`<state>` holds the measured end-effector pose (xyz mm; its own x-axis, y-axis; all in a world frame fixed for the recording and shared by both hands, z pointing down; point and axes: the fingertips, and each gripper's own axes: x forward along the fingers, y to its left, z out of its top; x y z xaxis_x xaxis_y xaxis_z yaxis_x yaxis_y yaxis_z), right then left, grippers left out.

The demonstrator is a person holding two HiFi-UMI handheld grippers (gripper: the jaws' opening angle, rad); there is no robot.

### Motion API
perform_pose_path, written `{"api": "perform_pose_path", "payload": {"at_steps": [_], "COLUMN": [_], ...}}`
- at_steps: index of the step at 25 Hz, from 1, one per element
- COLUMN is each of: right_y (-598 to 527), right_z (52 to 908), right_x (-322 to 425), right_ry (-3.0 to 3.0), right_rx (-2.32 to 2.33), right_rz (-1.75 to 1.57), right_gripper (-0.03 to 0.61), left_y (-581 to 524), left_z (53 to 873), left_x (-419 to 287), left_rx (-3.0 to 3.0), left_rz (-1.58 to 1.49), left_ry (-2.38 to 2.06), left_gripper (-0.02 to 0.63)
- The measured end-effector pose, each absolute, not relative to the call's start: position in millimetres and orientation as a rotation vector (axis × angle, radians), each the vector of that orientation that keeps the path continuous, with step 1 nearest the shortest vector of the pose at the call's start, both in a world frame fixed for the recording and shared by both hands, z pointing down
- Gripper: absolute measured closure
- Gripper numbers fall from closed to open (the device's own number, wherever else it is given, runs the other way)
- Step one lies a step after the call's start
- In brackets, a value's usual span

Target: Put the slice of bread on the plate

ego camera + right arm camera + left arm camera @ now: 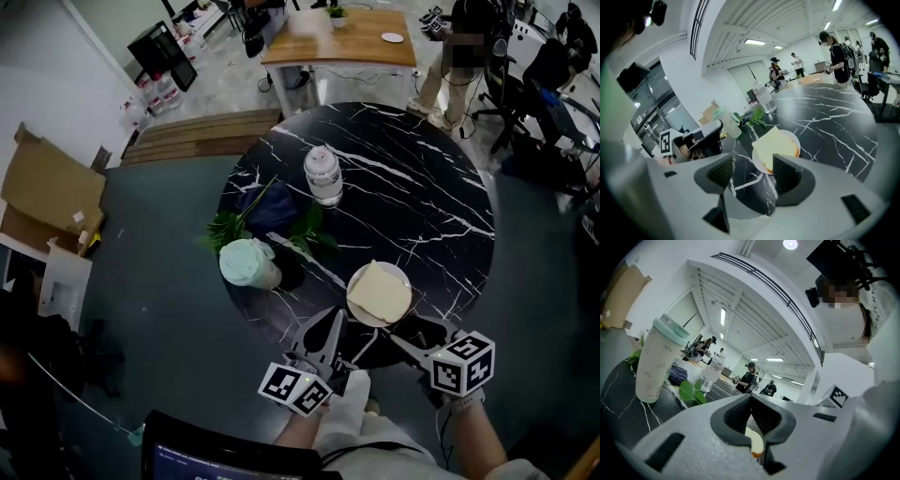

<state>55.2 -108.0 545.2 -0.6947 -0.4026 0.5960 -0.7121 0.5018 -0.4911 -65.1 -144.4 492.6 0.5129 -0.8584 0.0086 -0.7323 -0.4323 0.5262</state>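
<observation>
Bread plated: the pale, square slice [379, 292], soft-looking with a thin golden crust edge, lies flat on the small round white plate [401, 274] near the front edge of the glossy black table [422, 187] veined in white, so the task looks done, with nothing left but to draw back. The left gripper [751, 401] hangs just short of the plate with its ribbed dark pads pressed together on nothing; the right gripper [752, 171] has its jaws apart and empty. Behind stand a mint-lidded cup [248, 263], a clear plastic bottle [323, 175] and green leaves [225, 228].
</observation>
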Motion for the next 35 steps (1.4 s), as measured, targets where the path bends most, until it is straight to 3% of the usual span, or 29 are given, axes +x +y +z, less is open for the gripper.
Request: {"api": "perform_pose_path", "payload": {"at_steps": [5, 11, 23, 35], "right_y": [-90, -78, -70, -73], "right_z": [528, 508, 470, 428], "right_x": [56, 62, 69, 58], "right_ry": [-2.367, -2.423, -2.584, -2.74], "right_rx": [0.906, 0.945, 1.051, 1.203], "right_rz": [0.992, 0.981, 1.031, 0.671], "right_gripper": [0.342, 0.441, 0.553, 0.569], "left_y": [-131, -117, -98, -91], "left_z": [476, 462, 451, 444], "left_x": [-58, -44, -28, -32], "left_rx": [2.3, 2.324, 2.344, 2.358], "left_rz": [-0.375, -0.396, -0.404, -0.403], "left_ry": [-1.309, -1.302, -1.289, -1.289], "left_gripper": [0.606, 0.606, 0.606, 0.606]}}
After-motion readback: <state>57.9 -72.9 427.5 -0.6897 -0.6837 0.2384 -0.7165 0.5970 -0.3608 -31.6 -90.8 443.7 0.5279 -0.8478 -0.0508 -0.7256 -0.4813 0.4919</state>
